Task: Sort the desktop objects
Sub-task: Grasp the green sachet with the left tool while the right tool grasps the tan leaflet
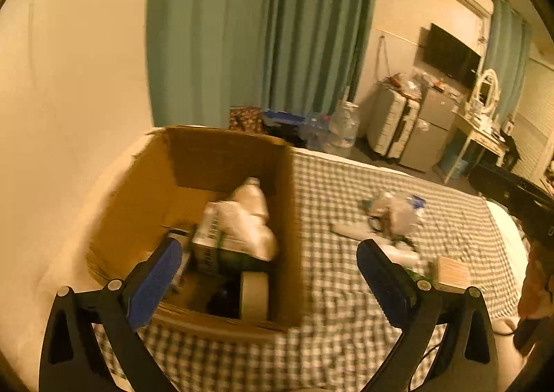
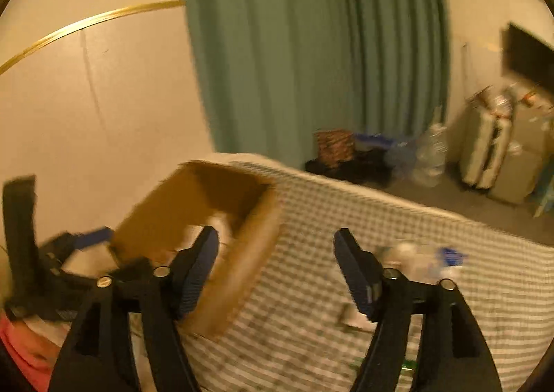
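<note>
Left wrist view shows the left gripper (image 1: 270, 274) with its 2 blue-padded jaws spread wide and empty, hanging over the near right wall of the cardboard box (image 1: 289, 219). Inside the box lie a crumpled white bag (image 1: 249, 222), a printed carton (image 1: 207, 239) and a roll of tape (image 1: 254, 295) standing on edge at about 6 o'clock. The things left to sort sit on the checked cloth (image 1: 346, 322) towards 3 o'clock of the box: a clear plastic bottle with a blue cap (image 1: 398, 212) among loose wrappers, and a small wooden block (image 1: 452, 272) just beside the right finger.

Right wrist view has the right gripper (image 2: 277, 274) likewise spread and holding nothing, above the cloth between the box (image 2: 242, 271) at 9 o'clock and the bottle (image 2: 422, 258) at 3 o'clock. Both views are smeared by motion.

My judgement is that the step in hand is a reach for the next loose item. To do it well, slow down so the view settles, straddle 1 item squarely, and close on its firm body, since a thin bottle will crush and slip.

Underneath is a soft bed, so things may tilt or sink when pressed. Behind hang green curtains (image 1: 263, 28); a suitcase (image 1: 391, 122), a wall television (image 1: 450, 53) and a dressing table (image 1: 481, 136) stand around 2 o'clock.
</note>
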Demonstrator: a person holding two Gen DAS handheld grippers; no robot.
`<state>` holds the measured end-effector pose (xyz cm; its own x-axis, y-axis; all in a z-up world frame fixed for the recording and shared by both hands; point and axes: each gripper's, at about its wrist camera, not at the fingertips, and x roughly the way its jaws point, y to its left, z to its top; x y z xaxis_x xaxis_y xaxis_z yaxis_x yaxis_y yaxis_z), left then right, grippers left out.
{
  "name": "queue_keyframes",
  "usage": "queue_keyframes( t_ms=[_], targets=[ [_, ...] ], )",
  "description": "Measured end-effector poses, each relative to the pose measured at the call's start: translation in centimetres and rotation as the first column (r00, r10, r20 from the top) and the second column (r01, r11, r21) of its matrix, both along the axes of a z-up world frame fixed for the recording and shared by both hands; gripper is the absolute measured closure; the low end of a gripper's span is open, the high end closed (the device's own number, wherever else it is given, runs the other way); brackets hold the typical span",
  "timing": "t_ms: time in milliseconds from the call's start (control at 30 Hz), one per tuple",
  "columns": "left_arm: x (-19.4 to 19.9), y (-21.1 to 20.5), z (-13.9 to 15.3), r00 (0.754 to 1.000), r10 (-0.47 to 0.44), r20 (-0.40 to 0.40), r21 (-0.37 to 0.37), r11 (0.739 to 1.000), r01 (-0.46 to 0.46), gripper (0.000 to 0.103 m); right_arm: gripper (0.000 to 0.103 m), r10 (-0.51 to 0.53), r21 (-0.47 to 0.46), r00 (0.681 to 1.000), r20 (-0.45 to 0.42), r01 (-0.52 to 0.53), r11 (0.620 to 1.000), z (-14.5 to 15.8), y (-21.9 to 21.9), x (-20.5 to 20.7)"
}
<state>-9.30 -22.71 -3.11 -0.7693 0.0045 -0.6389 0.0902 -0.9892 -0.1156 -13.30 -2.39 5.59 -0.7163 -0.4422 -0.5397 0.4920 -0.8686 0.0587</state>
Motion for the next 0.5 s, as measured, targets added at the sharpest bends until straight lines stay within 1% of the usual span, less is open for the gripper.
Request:
queue_keyframes(
  t_ms=[67, 133, 167, 233, 267, 300, 367, 400, 500],
  targets=[
    [-0.2, 1.9, -0.2, 1.0, -0.015, 0.021, 0.014, 1.0, 0.015, 0.0, 0.026, -0.029, 0.042, 0.999, -0.026, 0.031, 0.999, 0.1, 3.5, 0.6],
    [-0.6, 4.7, -1.1, 0.998, -0.036, 0.059, 0.031, 0.999, 0.034, 0.0, 0.025, -0.073, 0.086, 0.996, -0.044, 0.077, 0.993, -0.1, 6.7, 0.9],
    [-0.9, 6.0, -1.6, 0.996, -0.049, 0.07, 0.035, 0.998, 0.046, 0.0, 0.022, -0.091, 0.103, 0.995, -0.043, 0.095, 0.99, -0.6, 8.3, 1.0],
    [-1.4, 8.9, -2.7, 0.993, -0.077, 0.091, 0.022, 0.997, 0.076, 0.0, 0.021, -0.105, 0.122, 0.994, -0.039, 0.109, 0.987, -1.0, 11.4, 1.6],
    [-1.7, 10.0, -3.2, 0.99, -0.092, 0.104, 0.011, 0.996, 0.091, 0.0, 0.02, -0.1, 0.134, 0.995, -0.026, 0.102, 0.986, -1.9, 13.1, 1.6],
    [-2.3, 12.1, -4.0, 0.986, -0.112, 0.124, -0.012, 0.993, 0.114, 0.0, 0.02, -0.1, 0.142, 0.995, -0.016, 0.102, 0.985, -2.5, 14.4, 1.4],
    [-2.3, 14.5, -5.2, 0.982, -0.135, 0.13, -0.026, 0.99, 0.139, 0.0, 0.02, -0.107, 0.157, 0.994, 0.018, 0.103, 0.982, -4.1, 16.6, 0.8],
    [-2.7, 16.1, -6.1, 0.979, -0.15, 0.135, -0.021, 0.988, 0.155, 0.0, 0.02, -0.107, 0.162, 0.993, 0.045, 0.098, 0.982, -5.1, 17.7, 0.4],
    [-4.1, 19.8, -9.1, 0.964, -0.199, 0.175, 0.032, 0.98, 0.197, 0.0, 0.02, -0.08, 0.181, 0.99, 0.118, 0.058, 0.982, -8.1, 19.8, -0.6]
  ],
)
